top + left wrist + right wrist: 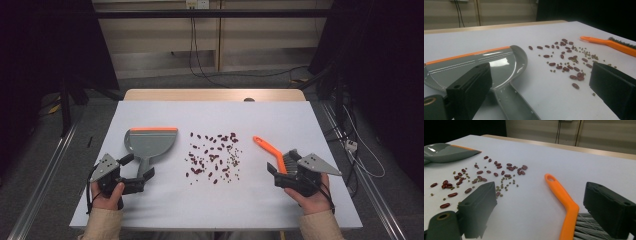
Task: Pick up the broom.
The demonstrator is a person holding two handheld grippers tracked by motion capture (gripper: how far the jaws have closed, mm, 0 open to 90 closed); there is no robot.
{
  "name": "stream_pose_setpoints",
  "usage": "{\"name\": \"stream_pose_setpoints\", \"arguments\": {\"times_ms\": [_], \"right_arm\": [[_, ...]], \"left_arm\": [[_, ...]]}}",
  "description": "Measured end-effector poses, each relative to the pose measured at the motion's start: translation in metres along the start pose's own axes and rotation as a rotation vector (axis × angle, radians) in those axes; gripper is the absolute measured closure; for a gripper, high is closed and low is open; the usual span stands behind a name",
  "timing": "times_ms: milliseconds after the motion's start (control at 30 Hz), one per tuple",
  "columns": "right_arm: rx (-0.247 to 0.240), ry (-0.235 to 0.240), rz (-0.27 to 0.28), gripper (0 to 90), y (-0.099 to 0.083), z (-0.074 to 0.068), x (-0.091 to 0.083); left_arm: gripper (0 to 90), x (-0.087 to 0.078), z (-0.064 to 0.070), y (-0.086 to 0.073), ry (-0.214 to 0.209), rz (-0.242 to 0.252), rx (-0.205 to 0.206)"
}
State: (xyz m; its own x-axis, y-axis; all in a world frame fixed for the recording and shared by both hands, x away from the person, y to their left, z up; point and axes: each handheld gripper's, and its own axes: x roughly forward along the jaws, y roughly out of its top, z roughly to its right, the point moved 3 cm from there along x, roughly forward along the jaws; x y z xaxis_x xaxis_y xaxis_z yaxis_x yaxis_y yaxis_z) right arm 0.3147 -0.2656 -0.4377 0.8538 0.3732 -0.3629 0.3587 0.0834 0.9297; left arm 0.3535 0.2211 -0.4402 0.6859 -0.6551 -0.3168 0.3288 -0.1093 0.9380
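A grey dustpan [150, 141] with an orange lip lies left of centre, its handle [514, 102] pointing toward me. My left gripper [138, 167] is open, a jaw on each side of that handle, not touching it [539, 82]. Red beans and small green peas [215, 156] are scattered mid-table [566, 62] [481, 177]. An orange-handled brush [272, 150] with grey bristles [586, 230] lies to the right. My right gripper [283, 165] is open astride the brush where its handle [564, 197] meets the bristles [541, 201].
A white mat [300, 120] covers the table, with a strip of bare wood [215, 95] along the far edge. Cables [350, 145] lie on the floor to the right. Dark curtains stand at both sides.
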Motion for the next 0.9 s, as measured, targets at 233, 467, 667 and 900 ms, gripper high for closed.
{"name": "stream_pose_setpoints", "arguments": {"times_ms": [233, 467, 667, 900], "right_arm": [[-0.006, 0.024, -0.017, 14.7, 0.008, 0.007, 0.006], [0.023, 0.026, -0.069, 25.3, 0.016, 0.017, 0.016], [0.001, 0.022, -0.138, 44.2, 0.025, 0.031, 0.022], [-0.039, -0.005, -0.227, 54.8, 0.027, 0.042, 0.040]], "left_arm": [[4.3, 0.002, 0.003, 0.001, -0.008, 0.001, 0.011], [4.3, 0.000, 0.003, 0.001, -0.003, 0.000, 0.021], [4.3, 0.001, 0.004, 0.003, -0.004, 0.007, 0.019], [4.4, 0.004, 0.006, 0.003, -0.019, 0.008, 0.027]]}}
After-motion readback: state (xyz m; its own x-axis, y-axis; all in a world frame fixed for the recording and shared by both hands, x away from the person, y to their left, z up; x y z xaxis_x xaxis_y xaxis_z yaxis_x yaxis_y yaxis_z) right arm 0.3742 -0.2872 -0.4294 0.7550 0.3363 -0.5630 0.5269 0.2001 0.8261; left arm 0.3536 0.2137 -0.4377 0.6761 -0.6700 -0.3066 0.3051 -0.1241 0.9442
